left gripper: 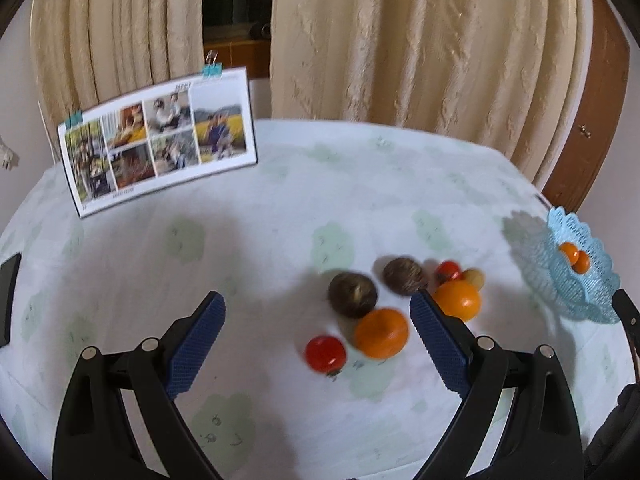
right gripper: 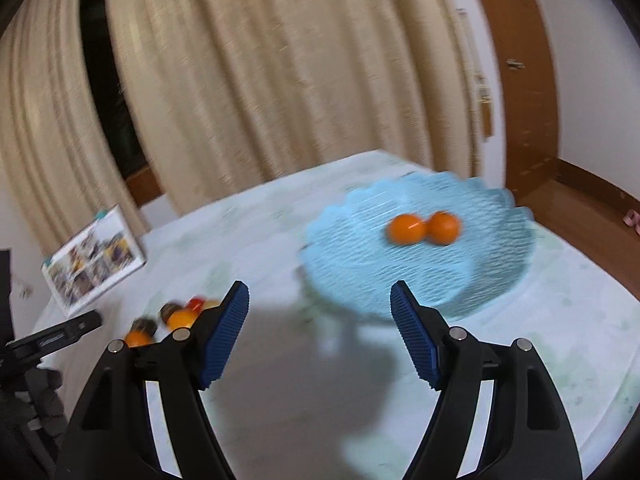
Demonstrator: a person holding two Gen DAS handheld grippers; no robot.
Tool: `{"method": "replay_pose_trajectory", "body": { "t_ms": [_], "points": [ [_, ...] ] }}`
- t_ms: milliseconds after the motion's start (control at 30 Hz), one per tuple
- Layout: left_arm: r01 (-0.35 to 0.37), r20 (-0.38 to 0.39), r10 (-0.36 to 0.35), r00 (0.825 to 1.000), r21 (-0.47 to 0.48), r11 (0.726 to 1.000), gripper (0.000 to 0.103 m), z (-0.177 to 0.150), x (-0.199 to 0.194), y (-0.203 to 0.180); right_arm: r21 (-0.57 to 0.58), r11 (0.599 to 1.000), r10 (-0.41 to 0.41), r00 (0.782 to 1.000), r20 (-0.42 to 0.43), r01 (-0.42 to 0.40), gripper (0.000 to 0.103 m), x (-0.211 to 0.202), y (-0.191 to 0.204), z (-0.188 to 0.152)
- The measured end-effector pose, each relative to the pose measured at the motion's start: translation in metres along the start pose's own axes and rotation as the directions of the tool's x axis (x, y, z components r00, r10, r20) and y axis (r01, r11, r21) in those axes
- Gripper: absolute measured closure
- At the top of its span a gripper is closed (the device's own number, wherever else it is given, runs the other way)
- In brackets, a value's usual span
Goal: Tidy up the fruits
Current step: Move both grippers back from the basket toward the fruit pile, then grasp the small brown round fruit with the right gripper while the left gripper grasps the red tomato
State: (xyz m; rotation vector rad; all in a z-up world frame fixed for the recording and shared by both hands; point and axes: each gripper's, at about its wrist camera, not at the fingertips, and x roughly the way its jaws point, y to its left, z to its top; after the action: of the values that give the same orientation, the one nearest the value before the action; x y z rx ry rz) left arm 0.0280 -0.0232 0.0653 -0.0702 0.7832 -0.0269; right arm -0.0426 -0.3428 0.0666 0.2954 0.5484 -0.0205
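A cluster of fruit lies on the tablecloth: two dark brown fruits [left gripper: 353, 294], two oranges [left gripper: 382, 333], two red tomatoes [left gripper: 325, 353] and a small yellowish fruit [left gripper: 474, 277]. My left gripper [left gripper: 318, 314] is open and empty, held above the table just left of the cluster. A light blue lace-pattern fruit bowl [right gripper: 420, 264] holds two small oranges [right gripper: 424, 227]; it also shows in the left wrist view [left gripper: 580, 284] at the far right. My right gripper [right gripper: 320, 300] is open and empty, held in front of the bowl. The fruit cluster [right gripper: 176, 318] sits to its left.
A photo calendar [left gripper: 160, 140] stands at the back left of the table [left gripper: 240, 248]. Cream curtains [left gripper: 400, 40] hang behind. A dark object [left gripper: 8, 296] sits at the left table edge. A brown wooden door frame [right gripper: 528, 120] is on the right.
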Motion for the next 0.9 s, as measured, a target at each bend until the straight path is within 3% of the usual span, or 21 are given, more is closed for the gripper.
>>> {"method": "replay_pose_trajectory", "body": {
  "t_ms": [267,500,767,900],
  "points": [
    [0.035,-0.061,-0.032,0.998,0.037,0.999,0.01,-0.022,0.014,0.005,-0.047,0.995,0.084,0.989,-0.121,-0.091,0.028,0.023,0.038,-0.016],
    [0.056,-0.111,-0.049,0.993,0.062,0.996,0.033,-0.032,0.027,0.005,-0.084,0.99,0.101,0.981,-0.168,-0.116,0.028,0.033,0.057,-0.024],
    [0.087,-0.098,-0.079,0.992,0.076,0.993,0.047,-0.033,0.028,0.004,-0.083,0.974,0.182,0.95,-0.252,-0.209,0.028,0.048,0.075,-0.029],
    [0.115,-0.114,-0.108,0.988,0.055,0.992,0.048,-0.033,0.027,0.008,-0.095,0.97,0.19,0.944,-0.269,-0.223,0.028,0.052,0.082,-0.031]
  ]
}}
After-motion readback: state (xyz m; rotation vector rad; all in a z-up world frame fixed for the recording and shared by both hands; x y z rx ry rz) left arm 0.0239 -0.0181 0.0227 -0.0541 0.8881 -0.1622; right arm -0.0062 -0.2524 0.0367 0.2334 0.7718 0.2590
